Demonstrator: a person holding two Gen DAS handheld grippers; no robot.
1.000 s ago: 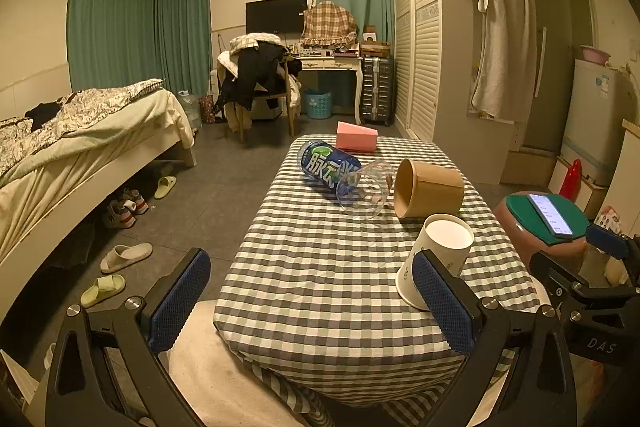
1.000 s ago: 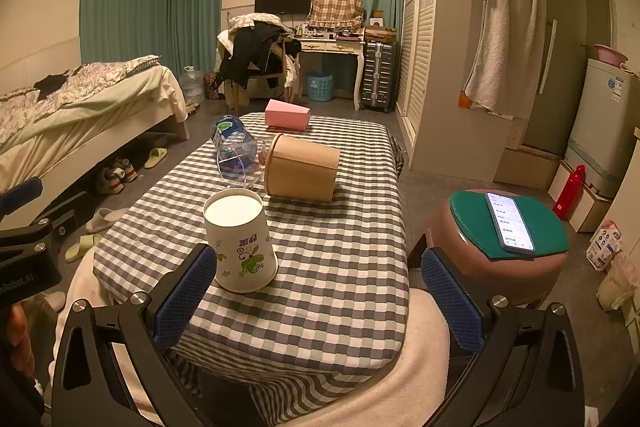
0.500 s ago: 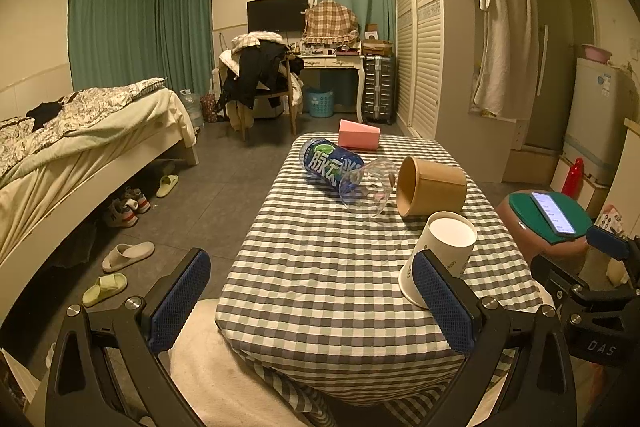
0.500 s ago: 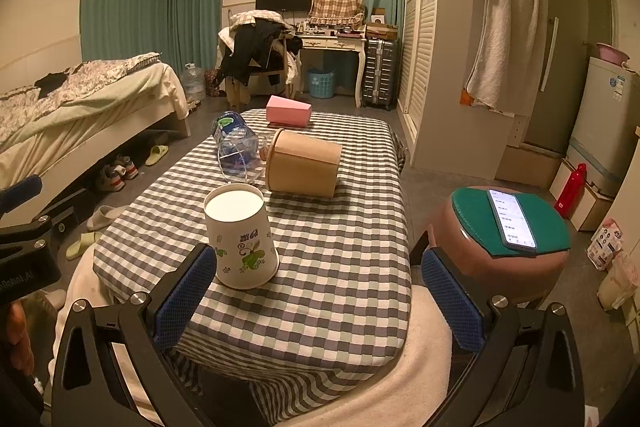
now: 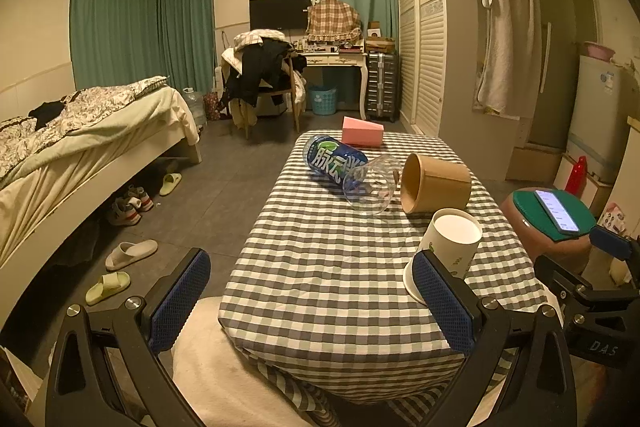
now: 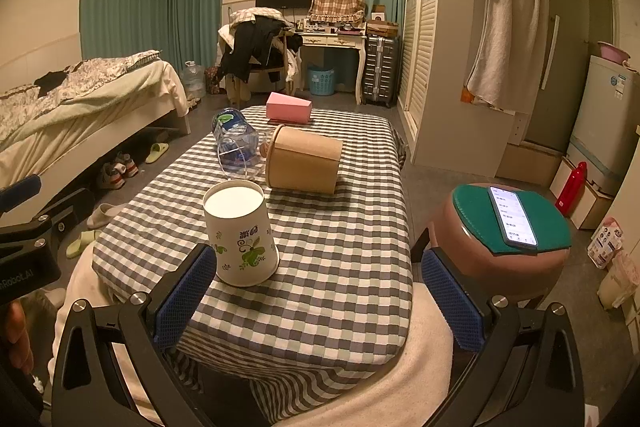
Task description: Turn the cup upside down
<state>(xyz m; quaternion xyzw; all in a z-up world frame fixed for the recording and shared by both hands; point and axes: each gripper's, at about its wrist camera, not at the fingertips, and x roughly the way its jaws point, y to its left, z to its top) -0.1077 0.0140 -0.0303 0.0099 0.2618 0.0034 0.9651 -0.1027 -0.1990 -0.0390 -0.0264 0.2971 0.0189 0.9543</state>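
Hardly anything has shifted since the earlier frames; only a slight drift of both views is noted. The cup [image 6: 240,235] stands on the table [image 6: 344,227] near its front edge, wider end down, flat white end up, so it is judged to be upside down already. Left gripper [image 5: 310,259] and right gripper [image 6: 318,259] are held wide, with nothing gripped. No further flip appears called for.

Cloth [image 6: 340,247] bare rt of cup [image 6: 239,235]; tub [image 6: 304,165] behind.
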